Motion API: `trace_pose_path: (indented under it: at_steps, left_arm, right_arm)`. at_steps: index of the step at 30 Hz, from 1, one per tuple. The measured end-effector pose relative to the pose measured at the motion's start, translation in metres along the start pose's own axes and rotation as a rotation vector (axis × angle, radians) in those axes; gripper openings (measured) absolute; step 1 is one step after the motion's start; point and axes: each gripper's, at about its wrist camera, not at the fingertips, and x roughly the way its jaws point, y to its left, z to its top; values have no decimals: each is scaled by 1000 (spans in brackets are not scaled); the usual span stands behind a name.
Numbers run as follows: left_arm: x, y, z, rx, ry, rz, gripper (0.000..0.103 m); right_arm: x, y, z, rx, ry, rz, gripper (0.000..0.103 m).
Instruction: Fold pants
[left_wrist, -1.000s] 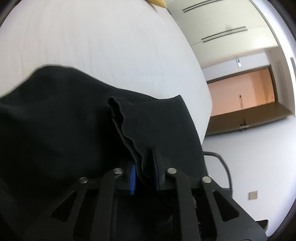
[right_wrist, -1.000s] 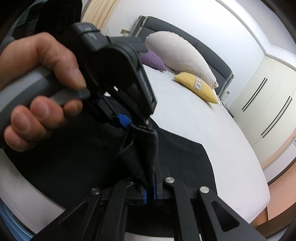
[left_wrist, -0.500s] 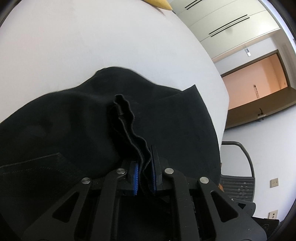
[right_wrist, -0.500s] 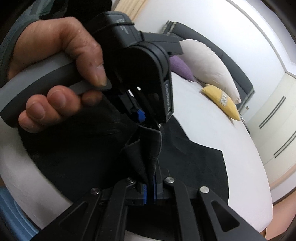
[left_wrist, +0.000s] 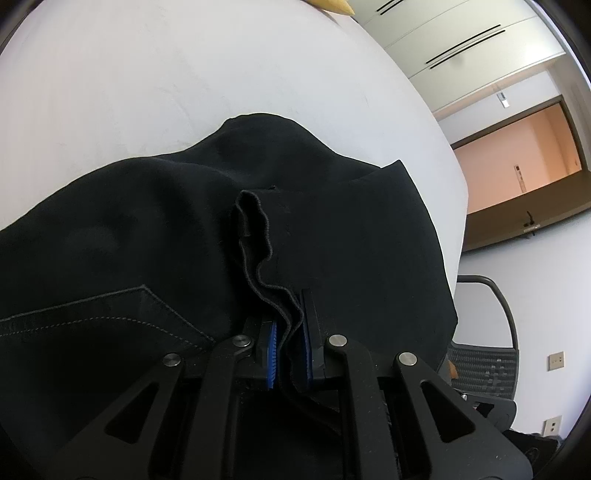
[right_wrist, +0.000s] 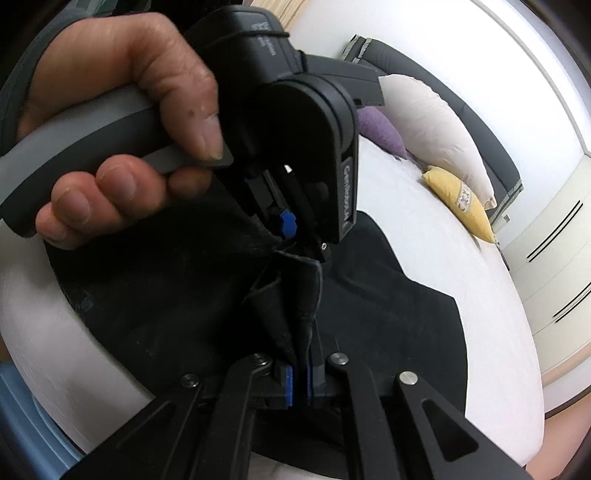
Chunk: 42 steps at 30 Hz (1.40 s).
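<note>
Left wrist view: left gripper (left_wrist: 290, 350) pinches a wavy hem of black pants (left_wrist: 147, 236), which lie spread over a white bed (left_wrist: 147, 74). Right wrist view: right gripper (right_wrist: 300, 380) clamps another bunched fold of the pants, close beneath the person's left hand (right_wrist: 122, 122).

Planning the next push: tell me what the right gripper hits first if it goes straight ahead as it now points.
The right gripper, shut on the black pants, would most likely meet the left gripper first; it pinches the same bunched fabric directly ahead, though depth is unclear.
</note>
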Motion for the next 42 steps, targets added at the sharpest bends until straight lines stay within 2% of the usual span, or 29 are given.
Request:
trace_pose_path:
  at_steps: [7, 11, 15, 16, 19, 21, 23, 26, 29, 31, 33, 34, 38, 39, 40, 42]
  left_arm:
    - [7, -4, -12, 4, -9, 22, 9]
    - [19, -13, -12, 0, -9, 26, 10]
    - [13, -17, -12, 14, -11, 66, 12]
    - [11, -17, -12, 19, -17, 84, 14]
    - [-4, -18, -10, 35, -37, 212, 14]
    - [-15, -19, -10, 20, -72, 247, 14]
    - [-25, -28, -12, 19, -116, 208, 14]
    - [-23, -63, -19, 71, -156, 103, 14]
    - [6, -95, -30, 119, -122, -15, 14]
    - [32, -103, -37, 125, -76, -16, 14]
    - [55, -100, -44, 107, -35, 9, 14]
    - [63, -98, -48, 98, -22, 12, 14]
    - [68, -88, -56, 68, -66, -49, 14]
    - [69, -85, -56, 60, -71, -58, 14]
    - [68, -86, -57, 62, -75, -60, 14]
    - [70, -89, -57, 75, -93, -49, 14]
  right_arm:
    - [3, 2, -1, -22, 5, 22, 6]
    - [12, 5, -7, -37, 36, 39, 10]
    - [8, -5, -7, 26, 51, 78, 14]
    - [7, -10, -7, 45, 56, 99, 21]
    - [-6, -27, -11, 107, 53, 195, 58]
    - [-20, -48, -16, 151, 38, 296, 60]
    - [-29, -78, -21, 219, 16, 387, 60]
    - [-15, -173, -37, 503, -4, 547, 60]
    - [18, -253, -53, 745, -51, 704, 60]
    - [57, -296, -64, 905, -57, 844, 61]
    - [95, -316, -72, 997, -40, 945, 62]
    - [113, -321, -74, 1027, -17, 964, 62]
    - [171, -310, -96, 1105, 129, 1025, 60]
    - [175, -304, -104, 1108, 148, 1035, 58]
    - [170, -301, -109, 1103, 127, 1039, 55]
    - [150, -296, -119, 1100, 96, 1069, 57]
